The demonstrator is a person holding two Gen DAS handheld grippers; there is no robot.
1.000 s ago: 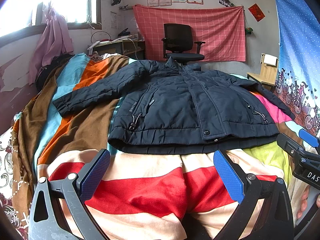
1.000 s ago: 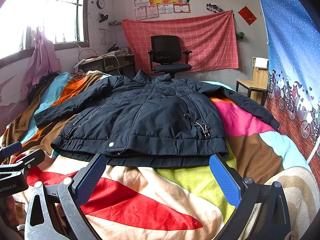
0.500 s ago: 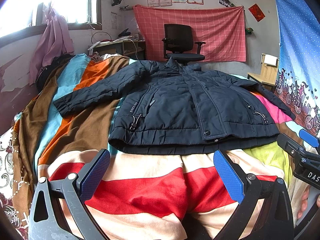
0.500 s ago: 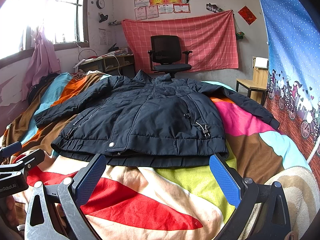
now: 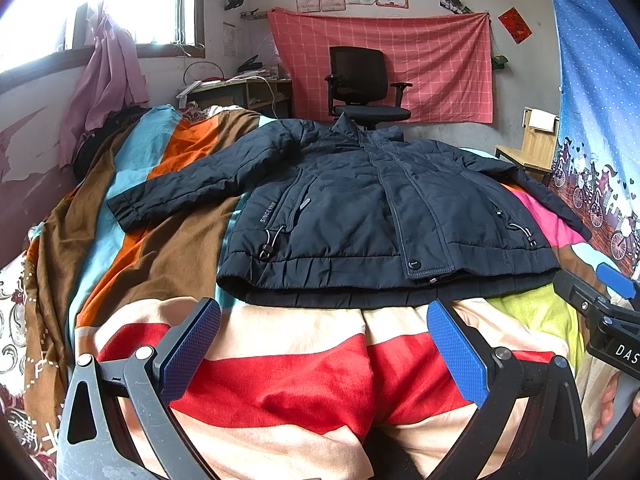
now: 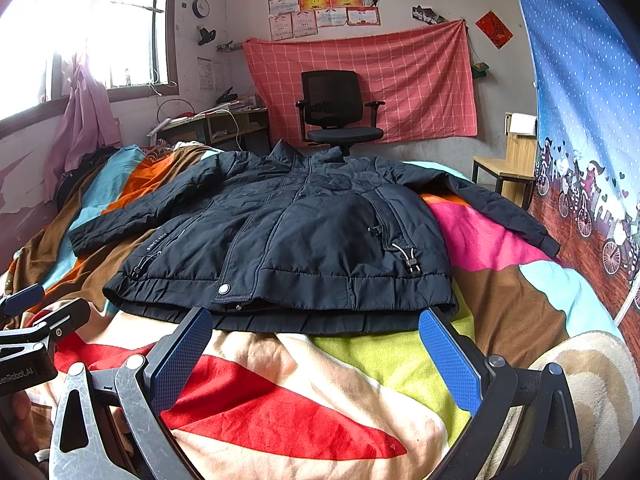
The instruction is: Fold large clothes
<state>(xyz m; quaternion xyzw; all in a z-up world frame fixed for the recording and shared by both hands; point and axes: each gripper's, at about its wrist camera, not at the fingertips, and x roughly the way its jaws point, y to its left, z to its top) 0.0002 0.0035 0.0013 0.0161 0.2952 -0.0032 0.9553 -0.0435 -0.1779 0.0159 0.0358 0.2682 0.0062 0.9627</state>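
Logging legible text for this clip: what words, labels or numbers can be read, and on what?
"SINCE 1988", last digits unsure: white print on the dark navy padded jacket.
"DAS", cut off: white label on the right gripper.
"enRobot.AI", cut off: label on the left gripper.
Paper certificates on the wall: too small to read.
Round wall clock: unreadable.

Each handheld tool is the same build: the left gripper (image 5: 324, 344) has two black angled fingers faced with blue, finely dimpled pads (image 5: 458, 354), joined by silver round-headed pivot screws to a scuffed grey metal frame with triangular cut-outs. The right gripper (image 6: 316, 356) matches it, its metal frame more scratched and shiny. Seen from the side, each body is a black block with small screws, a blue tip and white lettering, partly cut off. Bare fingertips (image 5: 608, 404) of a hand show beneath one; no sleeve is visible.
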